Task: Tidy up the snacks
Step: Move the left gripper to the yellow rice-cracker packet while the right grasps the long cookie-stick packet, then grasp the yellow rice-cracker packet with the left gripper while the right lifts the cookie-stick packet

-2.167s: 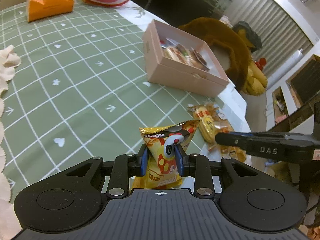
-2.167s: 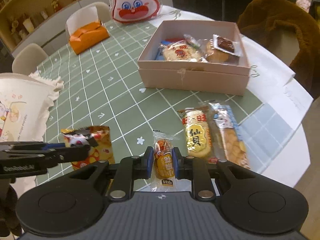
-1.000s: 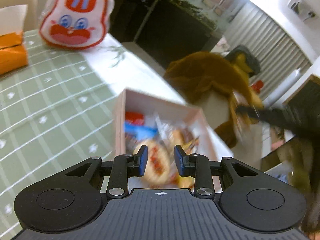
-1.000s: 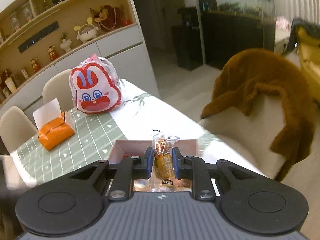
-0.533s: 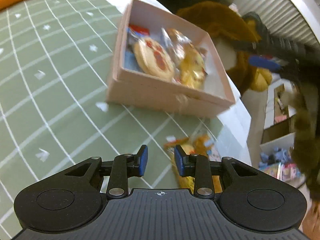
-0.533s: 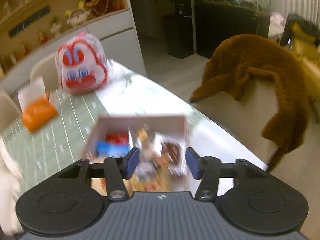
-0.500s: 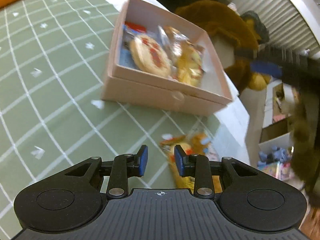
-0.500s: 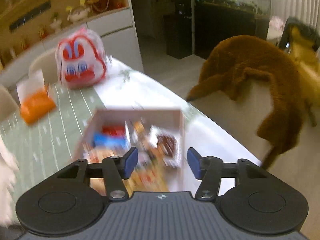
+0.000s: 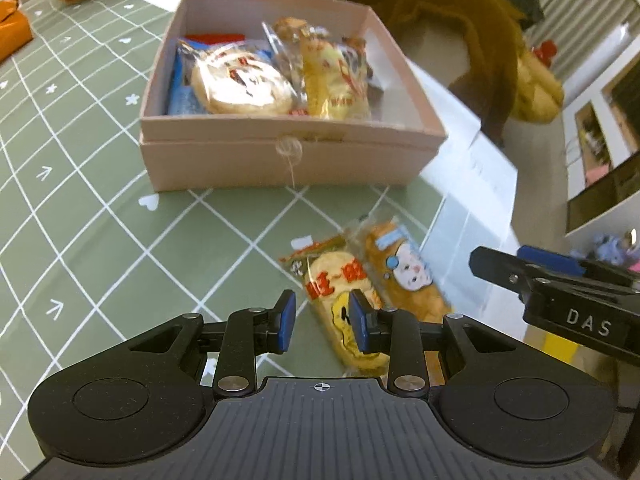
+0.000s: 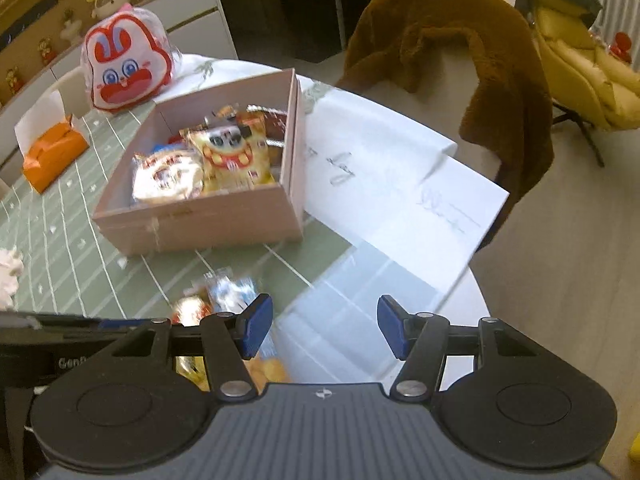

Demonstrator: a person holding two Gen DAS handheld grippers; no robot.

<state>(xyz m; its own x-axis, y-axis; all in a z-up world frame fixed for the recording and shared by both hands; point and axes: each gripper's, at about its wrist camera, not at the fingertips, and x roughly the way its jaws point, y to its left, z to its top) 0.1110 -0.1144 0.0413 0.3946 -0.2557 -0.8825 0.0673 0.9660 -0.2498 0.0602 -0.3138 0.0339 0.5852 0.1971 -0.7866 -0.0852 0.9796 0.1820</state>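
Green tablecloth [image 9: 80,208], right claw [image 10: 324,330] marked "DAS"

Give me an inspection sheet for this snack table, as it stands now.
Surface: green grid tablecloth; white paper sheets at the far edge.
Job's things: pink box open, holding several snack packets; two rice cracker packets lying side by side on the cloth outside it.
Clutter: orange tissue box, rabbit-face bag.
Grippers: left gripper open, nothing held, over the two packets; right gripper open, nothing held.
Cables: nothing seen.
Surroundings: brown furry coat over a chair, yellow armchair, shelves.
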